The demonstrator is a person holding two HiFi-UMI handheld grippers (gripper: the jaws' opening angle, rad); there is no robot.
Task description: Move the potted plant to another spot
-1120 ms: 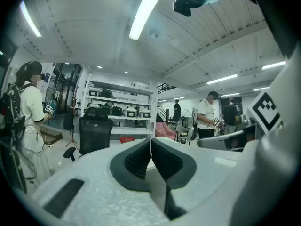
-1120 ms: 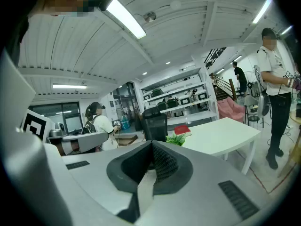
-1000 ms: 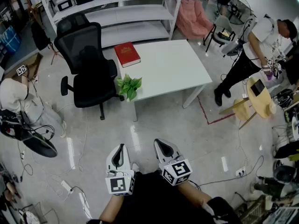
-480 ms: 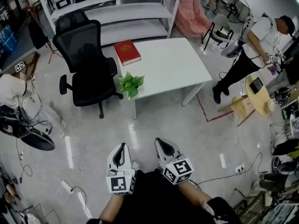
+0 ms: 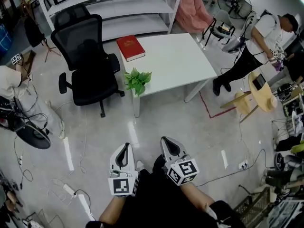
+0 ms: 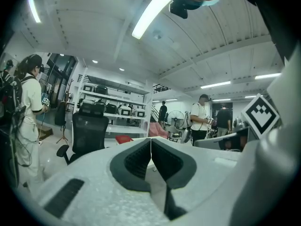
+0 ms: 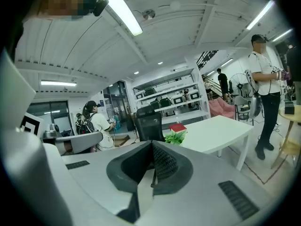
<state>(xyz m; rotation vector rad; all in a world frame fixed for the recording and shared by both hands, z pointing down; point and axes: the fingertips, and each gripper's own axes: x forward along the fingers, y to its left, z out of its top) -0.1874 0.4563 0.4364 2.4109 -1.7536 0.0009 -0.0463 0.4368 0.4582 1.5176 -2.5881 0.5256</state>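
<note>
The potted plant (image 5: 137,80), small with green leaves, stands at the near left corner of the white table (image 5: 175,61); in the right gripper view the potted plant (image 7: 175,135) shows just above the jaws, far off. My left gripper (image 5: 124,152) and right gripper (image 5: 169,147) are held low, close to my body, well short of the table. Both are shut with nothing between the jaws. In the left gripper view the left gripper (image 6: 150,142) points at the room, and the plant is hidden there.
A red book (image 5: 130,48) lies on the table's far left corner. A black office chair (image 5: 86,61) stands left of the table, white shelves (image 5: 118,4) behind it. A person (image 5: 259,42) stands at the right by a small round table (image 5: 264,93). Cables (image 5: 71,189) lie on the floor.
The table, plant and chair have slid nearer and slightly right in the head view as I step forward. Both grippers keep their place and stay shut.
</note>
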